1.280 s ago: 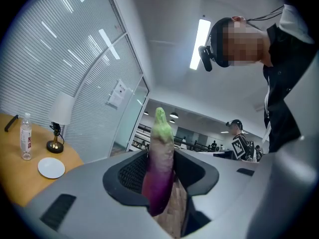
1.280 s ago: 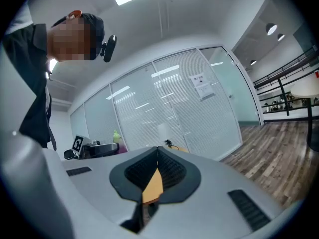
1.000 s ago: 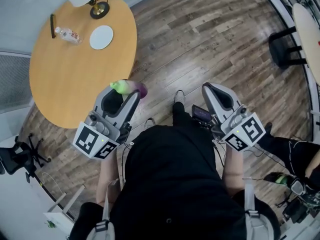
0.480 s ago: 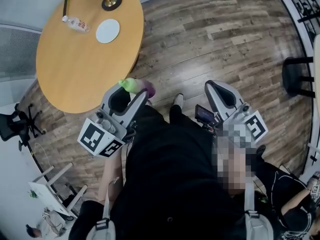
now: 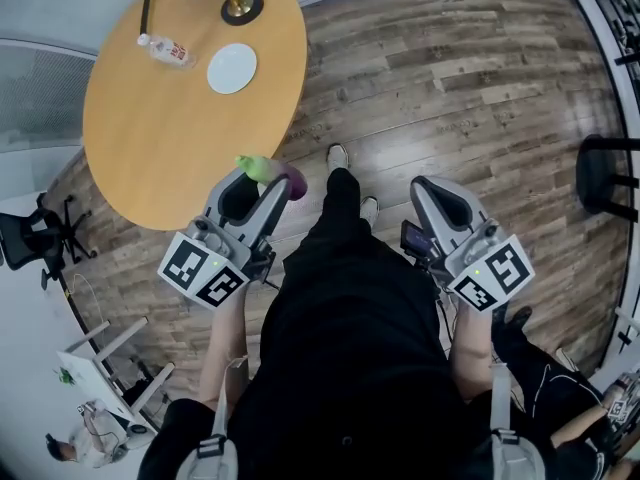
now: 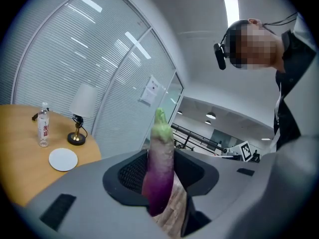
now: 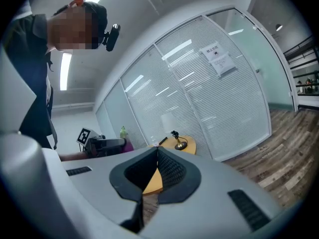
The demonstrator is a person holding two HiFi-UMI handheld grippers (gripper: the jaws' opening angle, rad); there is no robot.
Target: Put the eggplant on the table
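Left tool point(image 5: 262, 182) clamps the eggplant point(image 6: 160, 171) upright just off the tabletop's point(image 5: 160, 148) edge, ready for placing; right tool point(image 5: 437, 196) closed, empty.

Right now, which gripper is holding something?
The left gripper: its jaws are clamped on the eggplant. The right gripper has its jaws together with nothing between them.
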